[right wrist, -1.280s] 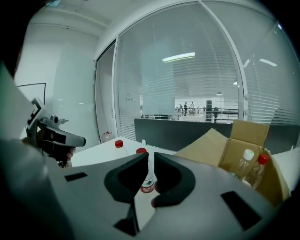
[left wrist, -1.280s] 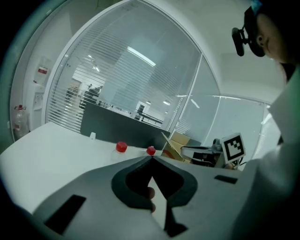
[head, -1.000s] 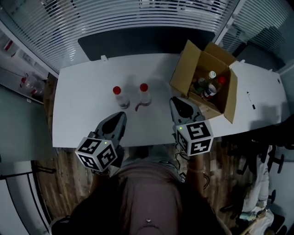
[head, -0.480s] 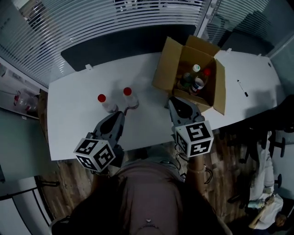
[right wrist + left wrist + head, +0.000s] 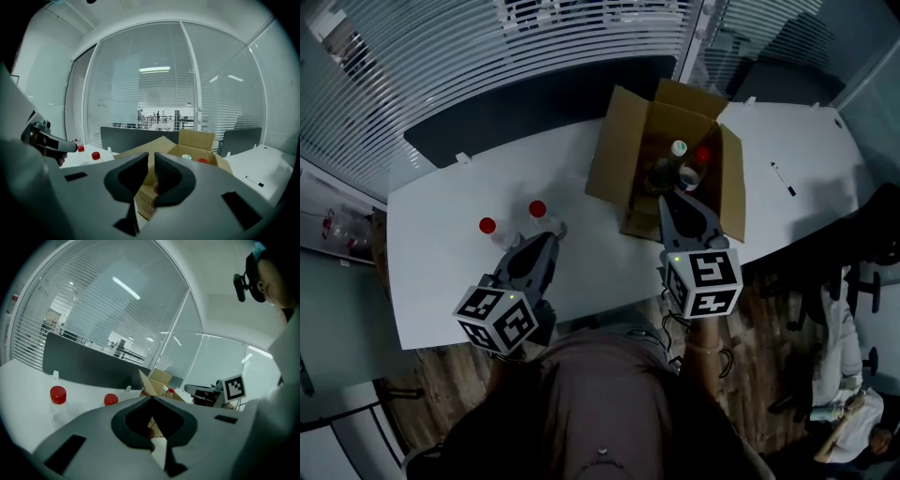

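Nearest in, a marker cube (image 5: 497, 319) is seen on the left tool (image 5: 542, 246), which is held low over the near part of the white counter (image 5: 441, 272). In the left gripper view its jaws are pressed tip to tip, and nothing is caught in the hollow behind them. Just beyond its tip, two clear bottles are stood side by side on the counter: the left red-capped bottle (image 5: 487, 228) and the right red-capped bottle (image 5: 539, 211), the second being the closer to the tool.

Over on the right, the right tool (image 5: 675, 204) is pointed at the near wall of the open cardboard box (image 5: 619, 155). Its jaws are parted by only a narrow slit, and nothing is held between them. Contact with the cardboard cannot be confirmed from overhead; it looks just short.

Inside the box, a white-capped bottle (image 5: 678, 148) and a red cap (image 5: 703, 155) are stood upright together. Further right, a pen (image 5: 780, 178) is laid on the counter, well apart from the box. At the back, a dark partition (image 5: 534, 103) is set along the far edge of the counter.
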The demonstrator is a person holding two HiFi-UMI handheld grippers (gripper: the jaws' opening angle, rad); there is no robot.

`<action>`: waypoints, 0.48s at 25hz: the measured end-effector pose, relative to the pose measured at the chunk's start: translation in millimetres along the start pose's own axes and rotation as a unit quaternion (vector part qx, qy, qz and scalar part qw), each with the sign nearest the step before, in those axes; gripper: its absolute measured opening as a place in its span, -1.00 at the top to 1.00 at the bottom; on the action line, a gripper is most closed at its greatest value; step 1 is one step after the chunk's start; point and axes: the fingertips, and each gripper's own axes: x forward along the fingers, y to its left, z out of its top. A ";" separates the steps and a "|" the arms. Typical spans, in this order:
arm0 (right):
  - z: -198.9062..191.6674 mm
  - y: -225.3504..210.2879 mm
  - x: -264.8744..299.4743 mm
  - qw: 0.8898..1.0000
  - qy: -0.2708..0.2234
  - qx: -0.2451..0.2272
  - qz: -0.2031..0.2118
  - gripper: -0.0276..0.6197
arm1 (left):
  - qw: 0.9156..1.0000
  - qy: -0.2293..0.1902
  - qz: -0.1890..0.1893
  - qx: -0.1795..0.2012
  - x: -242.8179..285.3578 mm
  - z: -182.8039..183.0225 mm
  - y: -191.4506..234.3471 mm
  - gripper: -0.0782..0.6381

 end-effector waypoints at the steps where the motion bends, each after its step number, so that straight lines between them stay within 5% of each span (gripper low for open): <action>1: 0.7 -6.5 2.5 1.000 -0.002 0.003 -0.006 0.77 | 1.000 -0.001 0.000 0.000 3.7 0.8 -0.1 0.76; 12: 1.6 -51.1 45.3 0.999 0.028 0.007 -0.013 0.51 | 1.000 0.002 0.014 -0.011 36.7 8.9 8.6 0.76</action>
